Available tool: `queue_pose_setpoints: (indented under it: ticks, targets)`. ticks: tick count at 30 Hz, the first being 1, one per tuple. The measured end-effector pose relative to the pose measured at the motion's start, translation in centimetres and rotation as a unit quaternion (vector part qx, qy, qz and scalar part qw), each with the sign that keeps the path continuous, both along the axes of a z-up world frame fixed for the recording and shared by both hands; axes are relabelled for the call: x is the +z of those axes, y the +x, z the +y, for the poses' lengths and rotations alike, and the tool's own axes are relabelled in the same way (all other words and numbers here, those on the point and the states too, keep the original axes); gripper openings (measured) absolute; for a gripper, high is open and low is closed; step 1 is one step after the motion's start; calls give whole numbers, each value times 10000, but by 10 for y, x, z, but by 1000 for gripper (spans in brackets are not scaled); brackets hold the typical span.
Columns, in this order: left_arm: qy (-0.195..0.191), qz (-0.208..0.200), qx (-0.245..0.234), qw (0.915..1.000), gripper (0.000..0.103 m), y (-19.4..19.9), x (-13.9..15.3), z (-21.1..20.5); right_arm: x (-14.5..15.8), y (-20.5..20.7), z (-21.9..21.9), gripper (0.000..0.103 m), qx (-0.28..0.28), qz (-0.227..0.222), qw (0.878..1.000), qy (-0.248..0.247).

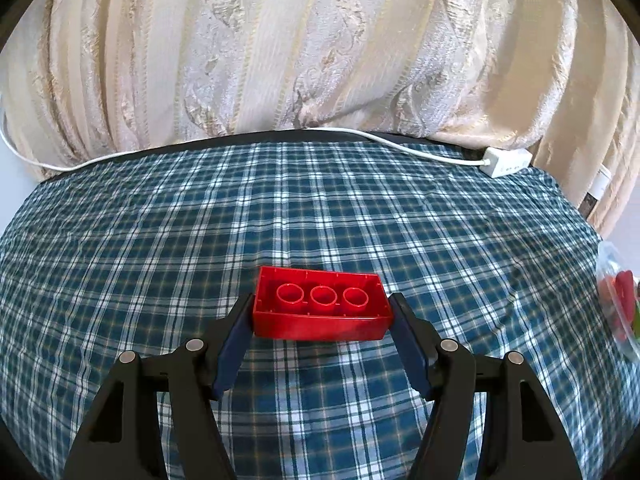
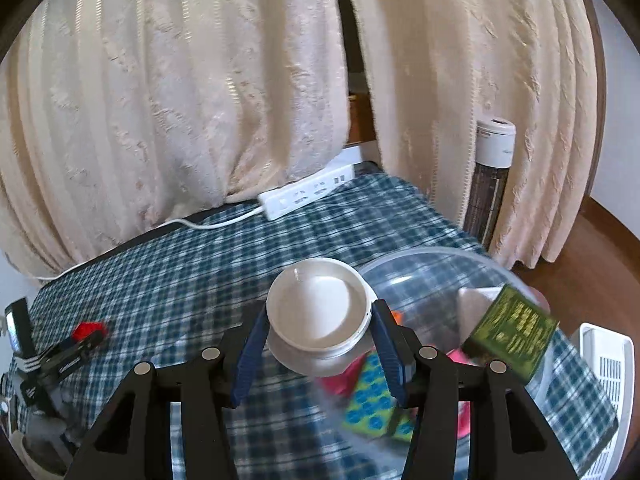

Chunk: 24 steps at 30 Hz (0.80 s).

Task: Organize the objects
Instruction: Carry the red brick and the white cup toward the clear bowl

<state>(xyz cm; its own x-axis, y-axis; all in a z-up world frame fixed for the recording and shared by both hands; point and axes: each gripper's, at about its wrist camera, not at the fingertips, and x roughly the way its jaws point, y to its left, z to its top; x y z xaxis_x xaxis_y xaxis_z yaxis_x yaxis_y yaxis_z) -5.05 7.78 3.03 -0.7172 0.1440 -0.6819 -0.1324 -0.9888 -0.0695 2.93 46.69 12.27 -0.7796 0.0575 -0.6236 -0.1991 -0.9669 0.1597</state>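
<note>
My left gripper (image 1: 321,314) is shut on a red toy brick (image 1: 320,306), held underside up with three round tubes showing, above the blue checked tablecloth (image 1: 200,240). In the right wrist view the left gripper and red brick (image 2: 89,330) show at far left. My right gripper (image 2: 319,326) is shut on a white round jar (image 2: 319,312), held over the rim of a clear plastic bin (image 2: 432,268). In the bin lie a green box (image 2: 512,330), a green-and-blue dotted block (image 2: 372,396) and pink pieces.
Cream curtains (image 1: 280,40) hang behind the table. A white power strip (image 2: 308,196) with its cable (image 1: 240,138) lies along the far edge. A white basket (image 2: 608,364) stands at the right. The bin's edge shows in the left view (image 1: 618,292).
</note>
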Motion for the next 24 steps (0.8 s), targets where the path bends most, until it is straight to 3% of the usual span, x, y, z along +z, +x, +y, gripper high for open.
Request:
queue_pose_setpoints:
  ticks: [6, 10, 15, 20, 24]
  targets:
    - [170, -76, -100, 9998, 67, -5, 1, -4, 12, -9, 33, 55, -396, -221, 9990, 46]
    - [287, -86, -139, 9995, 67, -4, 3, -11, 24, -1, 40, 55, -655, -97, 9978, 64]
    - [2, 254, -336, 9991, 67, 15, 12, -9, 17, 17, 38, 55, -801, 181, 9966, 68]
    - [-71, 480, -547, 9973, 67, 25, 26, -1, -3, 19, 53, 55, -951, 140, 9951, -223]
    - [-176, 645, -792, 9946, 67, 35, 40, 14, -1, 9, 54, 55, -798, 109, 9967, -96]
